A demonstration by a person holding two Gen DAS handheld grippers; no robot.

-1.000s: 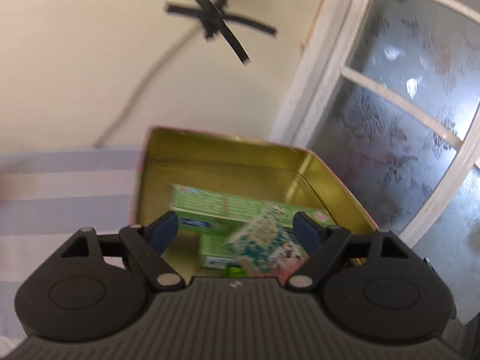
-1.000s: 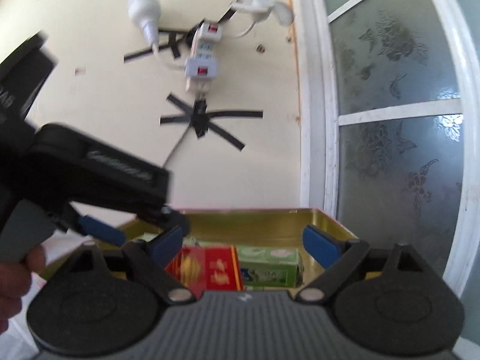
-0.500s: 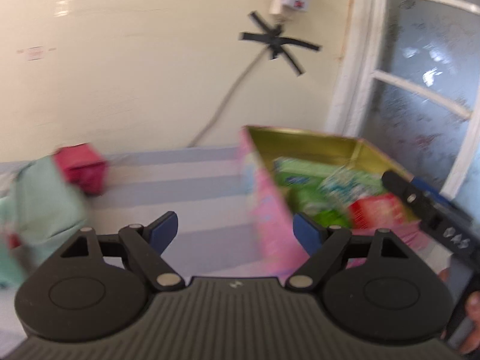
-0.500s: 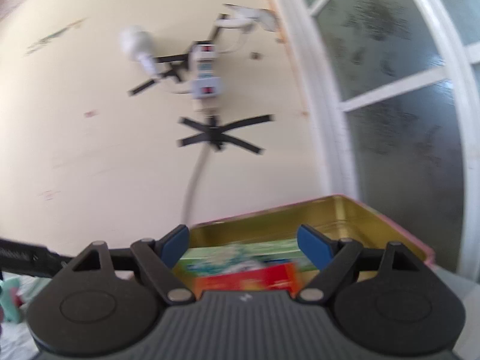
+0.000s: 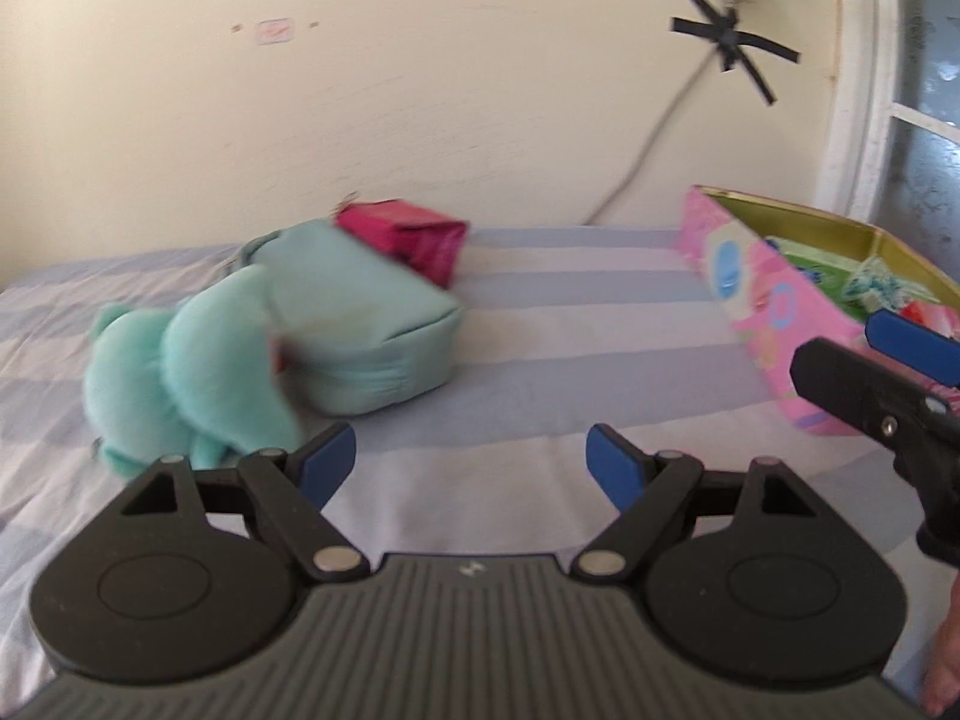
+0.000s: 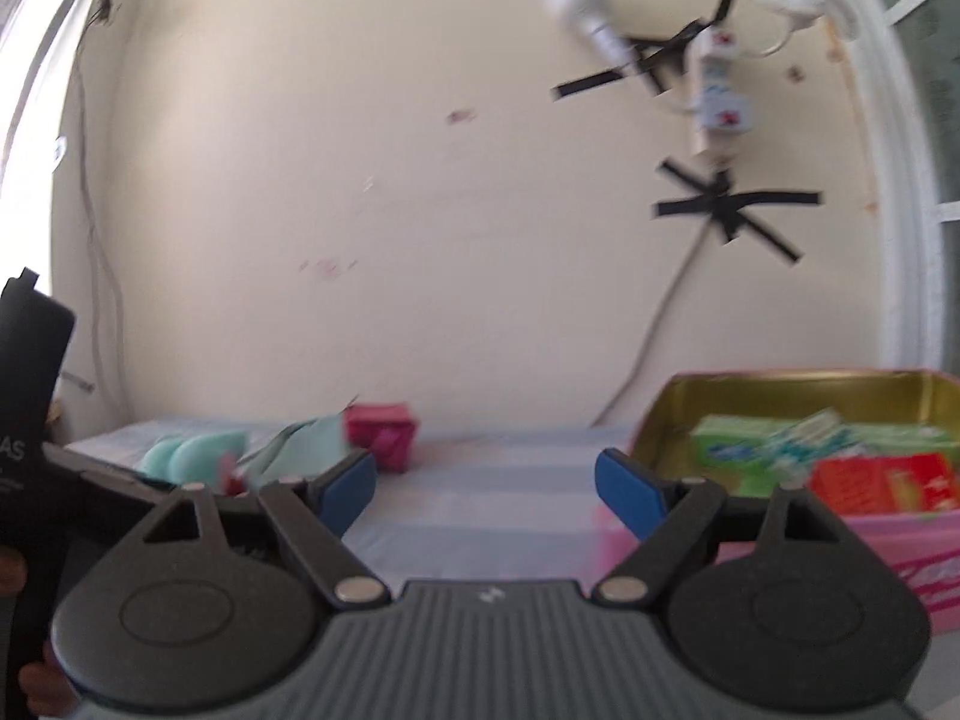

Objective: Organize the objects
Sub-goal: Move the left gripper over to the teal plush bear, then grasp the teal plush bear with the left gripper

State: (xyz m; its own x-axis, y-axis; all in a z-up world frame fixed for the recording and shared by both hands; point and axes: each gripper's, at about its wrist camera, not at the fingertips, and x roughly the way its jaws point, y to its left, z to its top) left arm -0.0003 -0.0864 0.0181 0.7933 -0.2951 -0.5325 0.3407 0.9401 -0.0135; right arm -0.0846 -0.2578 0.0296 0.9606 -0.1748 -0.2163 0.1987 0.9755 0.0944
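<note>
My left gripper (image 5: 471, 462) is open and holds nothing, low over a striped bedsheet (image 5: 570, 324). Ahead of it to the left lie a teal plush toy (image 5: 186, 372), a teal pouch (image 5: 360, 324) and a magenta packet (image 5: 408, 234) behind them. A pink tin (image 5: 774, 312) with a gold inside stands at the right. My right gripper (image 6: 486, 492) is open and holds nothing, just left of the tin (image 6: 780, 396). The tin holds green boxes (image 6: 738, 450), a patterned packet (image 6: 810, 429) and a red box (image 6: 882, 480).
A cream wall runs behind the bed, with a cable and power strip (image 6: 720, 96) taped to it. A white-framed frosted glass door (image 5: 900, 120) stands behind the tin. The left tool's black body (image 6: 30, 420) fills the right wrist view's left edge.
Both grippers have swung left, away from above the tin. The left wrist view now faces the plush toy and pouch, and the tin has slid to the right edge.
</note>
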